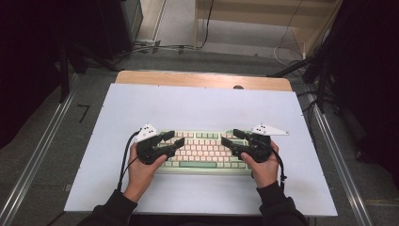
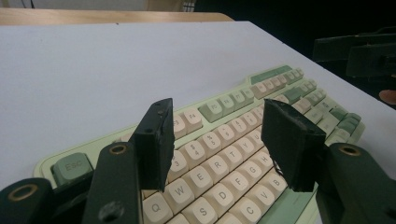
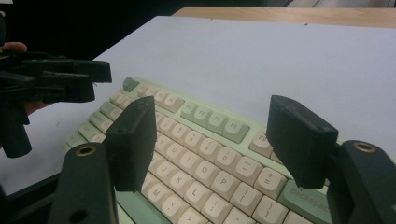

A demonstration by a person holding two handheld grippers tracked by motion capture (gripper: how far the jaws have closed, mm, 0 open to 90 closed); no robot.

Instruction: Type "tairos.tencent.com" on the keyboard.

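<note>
item 1, nearest me: two dark sleeves and bare hands coming in from the bottom edge of the high view, one on each tool.

item 2: my left gripper [image 1: 173, 139], over the left end of the keyboard, pointing inward. jaws parted, nothing between them; in the left gripper view the q, w, e and number keys show through the gap, and the pads hang above the keycaps without pressing them. white plate on top, black cable trailing back along the wrist.

item 3: my right gripper [image 1: 233, 138], over the right end, pointing inward toward the left one. jaws released, gripping nothing; the right gripper view shows p, l and the plus key in the gap, with backspace under the right-hand jaw.

item 4: keyboard [image 1: 203, 151], pale green case, cream keycaps with green accent keys. lies flat on the near half of the mat, long side toward me, between both hands.

item 5: white mat [image 1: 202, 106], covering most of the table.

item 6: wooden table edge [image 1: 202, 79], bare strip along the far side.

item 7, farthest: grey floor with cables.
</note>
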